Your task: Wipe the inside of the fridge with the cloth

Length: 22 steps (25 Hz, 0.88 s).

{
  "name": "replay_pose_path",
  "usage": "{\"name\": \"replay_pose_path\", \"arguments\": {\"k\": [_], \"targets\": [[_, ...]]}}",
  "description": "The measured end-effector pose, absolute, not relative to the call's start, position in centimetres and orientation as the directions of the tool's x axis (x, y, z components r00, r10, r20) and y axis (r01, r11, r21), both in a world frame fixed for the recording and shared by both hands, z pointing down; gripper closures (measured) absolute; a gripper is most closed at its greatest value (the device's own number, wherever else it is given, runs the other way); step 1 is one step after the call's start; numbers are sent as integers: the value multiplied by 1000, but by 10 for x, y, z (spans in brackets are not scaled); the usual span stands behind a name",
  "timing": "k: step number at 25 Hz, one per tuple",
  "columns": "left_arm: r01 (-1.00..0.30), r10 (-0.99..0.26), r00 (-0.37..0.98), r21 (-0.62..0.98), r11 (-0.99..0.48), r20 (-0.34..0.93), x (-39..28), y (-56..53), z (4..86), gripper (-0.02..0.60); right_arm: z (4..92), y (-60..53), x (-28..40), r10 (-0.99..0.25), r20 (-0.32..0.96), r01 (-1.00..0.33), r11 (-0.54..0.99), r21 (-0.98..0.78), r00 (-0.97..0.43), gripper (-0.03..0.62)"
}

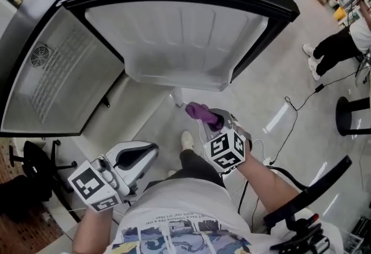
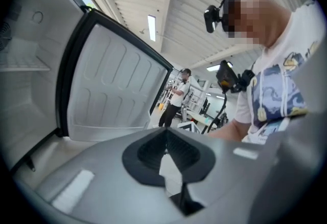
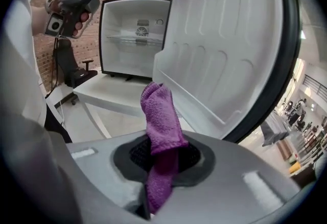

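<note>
A small white fridge (image 1: 58, 73) stands open on a white table, its door (image 1: 179, 38) swung wide toward me. The interior (image 3: 135, 44) shows a wire shelf and a fan at the back. My right gripper (image 1: 213, 119) is shut on a purple cloth (image 1: 199, 111) and hangs below the door's lower edge, outside the fridge. In the right gripper view the cloth (image 3: 161, 115) sticks up from between the jaws of that gripper (image 3: 162, 154). My left gripper (image 1: 142, 151) is low at the left near my body, shut, holding nothing; the left gripper view shows the same at that gripper (image 2: 166, 154).
The white table (image 1: 122, 108) juts out below the fridge. A black office chair (image 1: 29, 171) stands at the left. Cables (image 1: 295, 108) run over the floor at the right, near a black stool (image 1: 353, 116). A person (image 1: 342, 44) stands at the far right.
</note>
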State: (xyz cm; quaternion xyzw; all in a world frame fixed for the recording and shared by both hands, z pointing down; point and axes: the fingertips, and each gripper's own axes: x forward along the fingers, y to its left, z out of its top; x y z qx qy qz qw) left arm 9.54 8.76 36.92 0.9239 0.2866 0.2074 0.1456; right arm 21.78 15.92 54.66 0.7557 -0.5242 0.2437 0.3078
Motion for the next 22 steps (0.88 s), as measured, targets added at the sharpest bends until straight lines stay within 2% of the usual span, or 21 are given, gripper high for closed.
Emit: {"name": "replay_pose_path", "arguments": {"k": [4, 14, 22], "targets": [[408, 518, 816, 376, -832, 258, 59, 85, 366, 574, 520, 145, 195, -693, 664, -959, -209, 189, 282, 539], [279, 396, 891, 421, -863, 220, -79, 93, 388, 575, 462, 151, 82, -786, 573, -972, -214, 101, 233, 539], [200, 294, 931, 372, -907, 215, -114, 108, 388, 575, 429, 155, 46, -853, 505, -991, -118, 62, 134, 539]]}}
